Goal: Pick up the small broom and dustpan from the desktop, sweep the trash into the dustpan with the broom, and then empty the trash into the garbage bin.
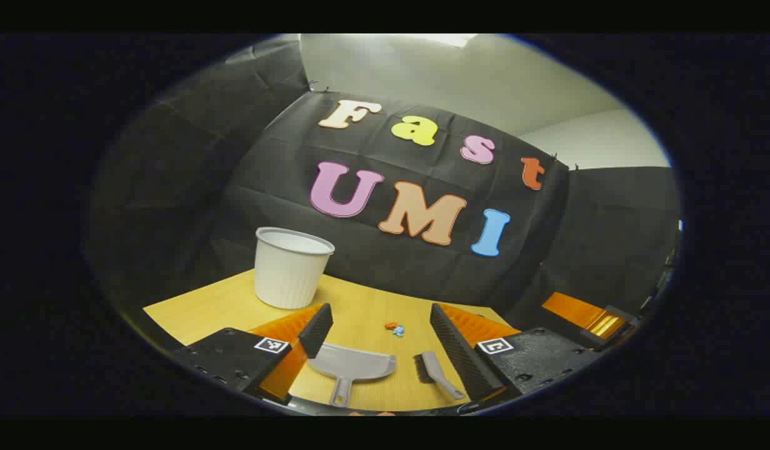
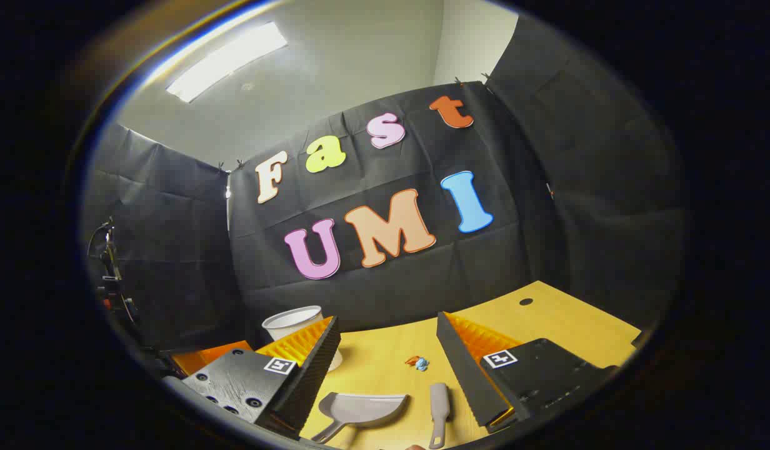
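Observation:
A grey dustpan [image 1: 354, 367] [image 2: 363, 410] lies flat on the wooden desk [image 1: 216, 306], handle toward me. To its right lies a small grey broom [image 1: 437, 375] [image 2: 439, 405]. Beyond them sits a little heap of orange and blue trash [image 1: 395, 328] [image 2: 417, 362]. A white ribbed garbage bin [image 1: 290, 267] [image 2: 294, 323] stands at the back left. My left gripper [image 1: 380, 328] hangs open above the dustpan and broom. My right gripper [image 2: 388, 340] is open too, raised over the same spot. Neither holds anything.
The other gripper's orange-sided body [image 1: 585, 315] shows at the right of the left gripper view. A small round hole [image 2: 525, 302] is in the desk at the back right. Black cloth walls close the desk on the far side.

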Action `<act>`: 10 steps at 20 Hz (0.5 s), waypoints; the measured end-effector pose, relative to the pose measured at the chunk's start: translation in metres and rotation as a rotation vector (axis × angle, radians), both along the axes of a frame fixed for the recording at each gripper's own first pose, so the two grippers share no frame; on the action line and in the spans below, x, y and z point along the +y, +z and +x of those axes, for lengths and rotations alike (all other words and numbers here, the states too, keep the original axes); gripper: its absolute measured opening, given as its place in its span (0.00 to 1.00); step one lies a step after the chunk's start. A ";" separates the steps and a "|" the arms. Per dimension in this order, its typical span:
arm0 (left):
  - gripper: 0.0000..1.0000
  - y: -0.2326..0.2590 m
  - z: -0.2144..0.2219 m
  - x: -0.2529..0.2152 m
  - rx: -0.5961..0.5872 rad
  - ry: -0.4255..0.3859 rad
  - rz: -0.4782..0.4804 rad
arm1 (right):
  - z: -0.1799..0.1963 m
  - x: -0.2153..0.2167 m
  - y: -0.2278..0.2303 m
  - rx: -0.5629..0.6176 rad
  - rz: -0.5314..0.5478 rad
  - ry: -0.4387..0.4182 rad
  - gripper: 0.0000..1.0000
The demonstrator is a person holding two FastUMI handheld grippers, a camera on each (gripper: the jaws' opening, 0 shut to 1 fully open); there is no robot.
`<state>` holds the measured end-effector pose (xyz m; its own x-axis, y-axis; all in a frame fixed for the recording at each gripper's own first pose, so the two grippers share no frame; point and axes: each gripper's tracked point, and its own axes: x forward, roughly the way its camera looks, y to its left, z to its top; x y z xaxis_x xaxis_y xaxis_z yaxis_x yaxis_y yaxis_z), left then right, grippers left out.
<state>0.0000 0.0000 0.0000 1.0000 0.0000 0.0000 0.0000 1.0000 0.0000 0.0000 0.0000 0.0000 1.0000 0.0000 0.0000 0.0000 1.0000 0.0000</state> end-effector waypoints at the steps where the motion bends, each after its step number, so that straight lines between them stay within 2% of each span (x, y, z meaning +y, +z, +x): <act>1: 0.93 0.000 0.000 -0.001 -0.002 -0.006 0.002 | 0.001 0.002 -0.001 0.008 -0.003 0.005 0.92; 10: 0.93 0.001 -0.001 -0.014 0.006 -0.083 0.020 | -0.010 0.007 0.000 -0.005 0.022 -0.018 0.92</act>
<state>-0.0008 -0.0139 0.0013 0.9965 -0.0832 -0.0069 0.0833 0.9963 0.0193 -0.0099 0.0067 0.0003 0.9998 -0.0179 0.0051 0.0178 0.9996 0.0220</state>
